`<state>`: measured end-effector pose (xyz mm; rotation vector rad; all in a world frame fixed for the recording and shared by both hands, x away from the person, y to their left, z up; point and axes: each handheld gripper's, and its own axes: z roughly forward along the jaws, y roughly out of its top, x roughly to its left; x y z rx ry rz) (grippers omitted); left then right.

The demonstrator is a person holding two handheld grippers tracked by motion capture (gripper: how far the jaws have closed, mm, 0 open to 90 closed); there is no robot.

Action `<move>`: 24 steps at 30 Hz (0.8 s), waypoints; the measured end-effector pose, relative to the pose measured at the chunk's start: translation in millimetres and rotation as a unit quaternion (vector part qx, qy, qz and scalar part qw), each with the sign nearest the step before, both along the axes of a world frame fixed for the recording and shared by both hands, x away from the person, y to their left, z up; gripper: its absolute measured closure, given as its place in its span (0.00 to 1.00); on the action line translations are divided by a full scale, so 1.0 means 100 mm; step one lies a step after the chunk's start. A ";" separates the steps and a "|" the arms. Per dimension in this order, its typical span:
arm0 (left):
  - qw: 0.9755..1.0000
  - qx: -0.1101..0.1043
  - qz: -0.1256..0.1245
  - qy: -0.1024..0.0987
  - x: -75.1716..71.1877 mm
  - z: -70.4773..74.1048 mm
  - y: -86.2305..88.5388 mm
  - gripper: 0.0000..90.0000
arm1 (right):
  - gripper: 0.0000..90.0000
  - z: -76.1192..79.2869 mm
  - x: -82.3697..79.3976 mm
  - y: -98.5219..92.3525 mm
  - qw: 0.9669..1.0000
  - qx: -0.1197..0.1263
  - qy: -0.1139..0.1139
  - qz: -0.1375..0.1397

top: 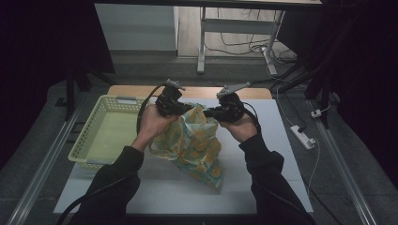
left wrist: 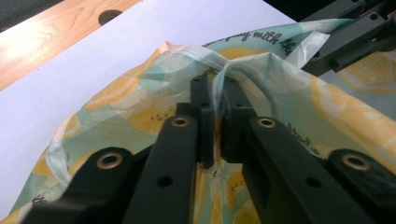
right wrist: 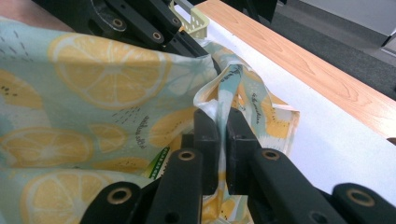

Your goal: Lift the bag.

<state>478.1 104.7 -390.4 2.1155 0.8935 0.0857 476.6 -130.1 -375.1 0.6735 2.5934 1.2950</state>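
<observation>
A thin plastic bag [top: 199, 152] printed with yellow lemons on pale green hangs between both hands above the white table top [top: 159, 190]. My left gripper [top: 189, 109] pinches the bag's top edge from the left, and my right gripper [top: 207, 112] pinches it from the right. Seen from the left gripper view, the jaws of the left gripper [left wrist: 217, 88] are nearly together with a gathered strip of bag [left wrist: 140, 107] between them. In the right gripper view, my right gripper [right wrist: 221, 116] clamps a fold of the bag [right wrist: 93, 70] the same way. The bag's lower end rests on the table.
A pale yellow-green plastic basket [top: 89, 136] sits at the table's left, with its corner [right wrist: 191, 18] showing behind the other gripper [right wrist: 140, 23]. A wooden strip [top: 131, 90] runs along the far edge. A power strip [top: 302, 137] and cables lie on the floor to the right.
</observation>
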 end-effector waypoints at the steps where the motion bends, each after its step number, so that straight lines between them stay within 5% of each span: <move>1: 1.000 -0.002 0.000 -0.001 0.00 0.01 0.00 0.92 | 0.93 0.01 0.00 -0.01 1.000 0.002 0.001 0.000; 12: 1.000 -0.012 -0.003 -0.019 -0.10 0.20 0.07 0.72 | 0.81 0.13 -0.03 -0.03 1.000 0.018 -0.003 -0.004; 24: 0.998 -0.021 0.000 -0.066 -0.27 0.40 0.18 0.49 | 0.68 0.30 -0.10 -0.11 0.999 0.038 -0.016 -0.014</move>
